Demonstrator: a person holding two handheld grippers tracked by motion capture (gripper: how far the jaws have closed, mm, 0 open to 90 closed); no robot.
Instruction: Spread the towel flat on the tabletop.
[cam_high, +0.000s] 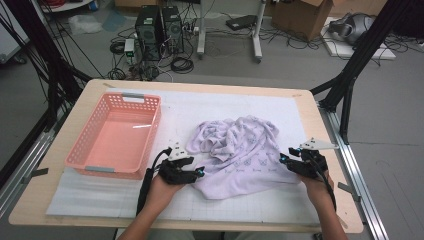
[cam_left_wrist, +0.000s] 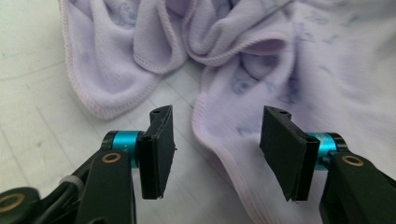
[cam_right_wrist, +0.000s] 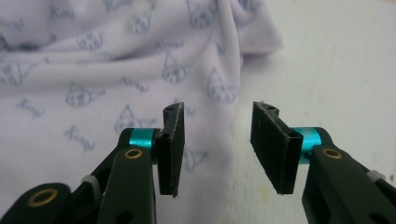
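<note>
A pale lilac cloth (cam_high: 240, 150) with small printed cat faces lies crumpled on the white mat, right of a pink basket. My left gripper (cam_high: 200, 173) sits at the cloth's near-left edge, jaws apart; in the left gripper view a hemmed edge of the cloth (cam_left_wrist: 219, 135) lies on the mat below the gap of the left gripper (cam_left_wrist: 217, 154), untouched by the pads. My right gripper (cam_high: 282, 158) hovers at the cloth's right edge. In the right gripper view the right gripper (cam_right_wrist: 217, 149) stands open over the cloth (cam_right_wrist: 116, 70), with nothing pinched.
An empty pink plastic basket (cam_high: 116, 165) stands on the left of the white gridded mat (cam_high: 90, 195). The wooden table's edge (cam_high: 330, 130) runs close on the right. Beyond the table the floor holds computer towers (cam_high: 159, 30), cables and boxes.
</note>
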